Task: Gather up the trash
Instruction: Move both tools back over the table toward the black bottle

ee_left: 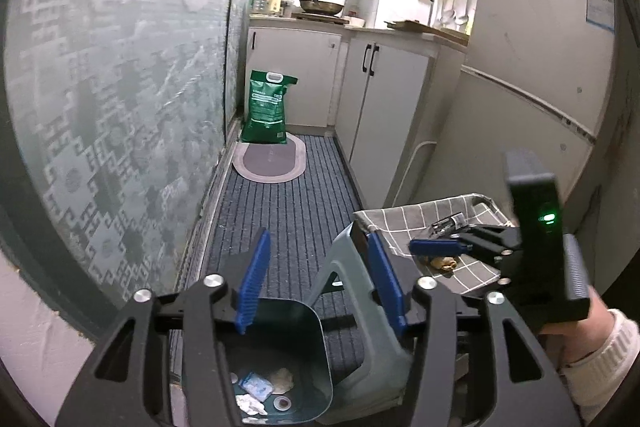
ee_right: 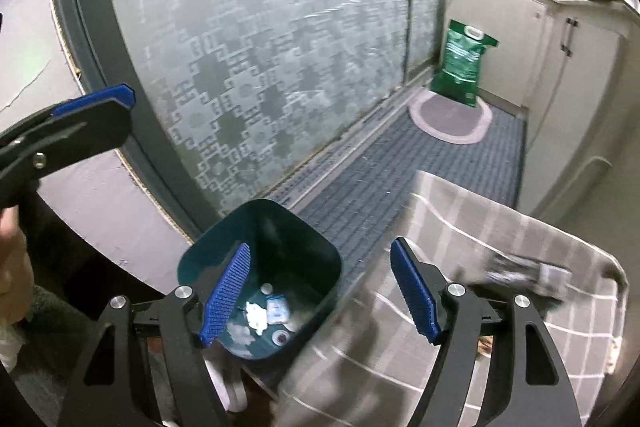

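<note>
Left wrist view is showing the left gripper [ee_left: 316, 283] hanging with its blue pads apart and nothing between them, directly above the dark green trash bin [ee_left: 316, 331] that is standing just below and slightly left of its fingers. Several scraps are already lying on the bin's bottom: a small blue-and-white packet [ee_left: 256, 385], crumpled white tissue [ee_left: 250, 405], a pale lump and a round cap, so part of the collecting is looking done.

What is remaining is sitting to the right of that gripper, on the grey checked cloth [ee_left: 416, 217] covering a low stool: a brownish crumpled scrap [ee_left: 442, 262] and a dark, shiny wrapper-like piece [ee_left: 448, 223]. The right gripper [ee_left: 434, 247] is reaching over this cloth, close to the brown scrap; from its own camera its jaws are standing wide and empty, with the bin [ee_right: 260, 279] just beneath and between its fingers and the blurred dark piece [ee_right: 516, 273] lying off to its right.

Judging by this, the job is somewhere past its start, with at least two pieces still waiting on the cloth. The remaining trash is looking light, small and crushable; the dark piece is too blurred to identify.
</note>
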Demonstrator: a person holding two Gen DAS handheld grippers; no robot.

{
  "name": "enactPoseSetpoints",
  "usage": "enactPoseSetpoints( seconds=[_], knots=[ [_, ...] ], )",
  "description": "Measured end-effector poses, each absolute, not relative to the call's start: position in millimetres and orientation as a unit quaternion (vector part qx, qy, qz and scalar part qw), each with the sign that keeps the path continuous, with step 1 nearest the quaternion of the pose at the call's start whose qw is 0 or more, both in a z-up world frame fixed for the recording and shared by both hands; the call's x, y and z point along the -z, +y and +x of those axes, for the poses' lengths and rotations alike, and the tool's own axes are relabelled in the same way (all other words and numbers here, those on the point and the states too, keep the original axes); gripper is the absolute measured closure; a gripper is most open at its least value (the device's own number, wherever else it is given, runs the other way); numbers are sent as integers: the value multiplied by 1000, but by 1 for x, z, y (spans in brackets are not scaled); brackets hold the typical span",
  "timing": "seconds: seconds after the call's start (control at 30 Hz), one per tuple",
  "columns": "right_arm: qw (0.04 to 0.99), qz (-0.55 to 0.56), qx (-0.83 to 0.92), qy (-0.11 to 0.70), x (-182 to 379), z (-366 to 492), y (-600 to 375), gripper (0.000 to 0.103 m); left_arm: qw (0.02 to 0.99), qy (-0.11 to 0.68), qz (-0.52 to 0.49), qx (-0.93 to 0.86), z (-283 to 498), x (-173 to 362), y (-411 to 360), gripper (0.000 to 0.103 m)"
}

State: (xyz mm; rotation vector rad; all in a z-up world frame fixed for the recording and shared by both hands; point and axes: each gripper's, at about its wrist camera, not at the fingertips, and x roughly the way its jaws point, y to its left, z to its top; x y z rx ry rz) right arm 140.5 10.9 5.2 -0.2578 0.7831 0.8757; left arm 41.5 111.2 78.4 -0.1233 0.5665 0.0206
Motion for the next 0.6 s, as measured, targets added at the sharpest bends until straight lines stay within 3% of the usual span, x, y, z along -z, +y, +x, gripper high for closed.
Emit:
enactPoseSetpoints(
  seconds=[0.6],
  knots=[
    [845,-72,-351,397,12,167,-103,30,950,303,21,79,117,-48,18,43]
  ],
)
